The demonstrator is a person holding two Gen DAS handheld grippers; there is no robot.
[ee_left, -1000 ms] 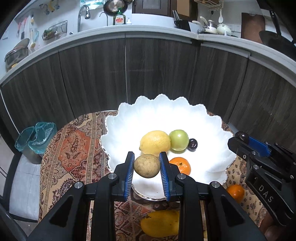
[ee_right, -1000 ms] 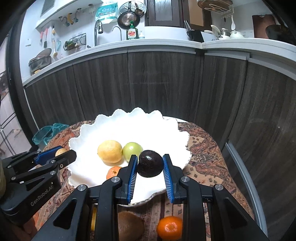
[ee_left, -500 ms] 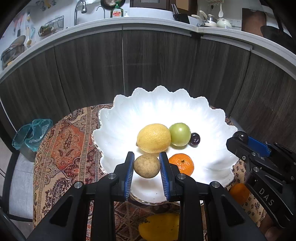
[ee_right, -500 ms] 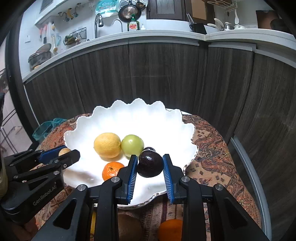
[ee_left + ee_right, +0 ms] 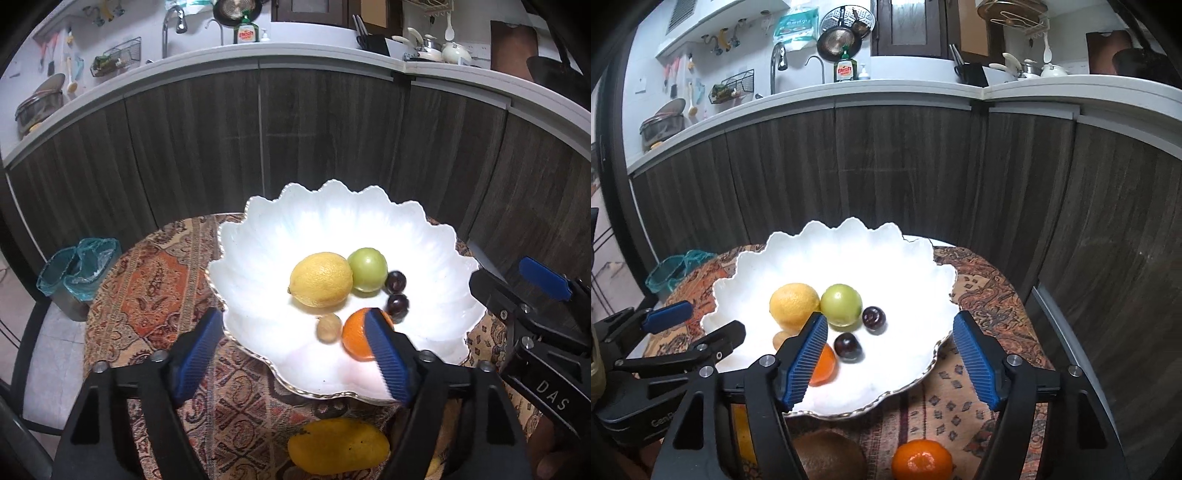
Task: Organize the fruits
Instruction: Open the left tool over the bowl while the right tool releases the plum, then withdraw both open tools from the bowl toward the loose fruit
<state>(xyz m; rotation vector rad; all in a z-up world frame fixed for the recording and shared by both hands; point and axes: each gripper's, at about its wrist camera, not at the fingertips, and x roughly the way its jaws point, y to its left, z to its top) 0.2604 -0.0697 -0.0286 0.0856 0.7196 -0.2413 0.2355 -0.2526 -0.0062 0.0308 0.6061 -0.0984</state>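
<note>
Grippers, left gripper (image 5: 295,354) and right gripper (image 5: 890,356), are opening wide, both empty.

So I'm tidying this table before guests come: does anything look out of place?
Mostly tidy: a lemon, a green fruit, two dark plums and an orange sit in the white bowl. Odd ones: a mango, a kiwi and a mandarin lie on the cloth outside the bowl.
</note>
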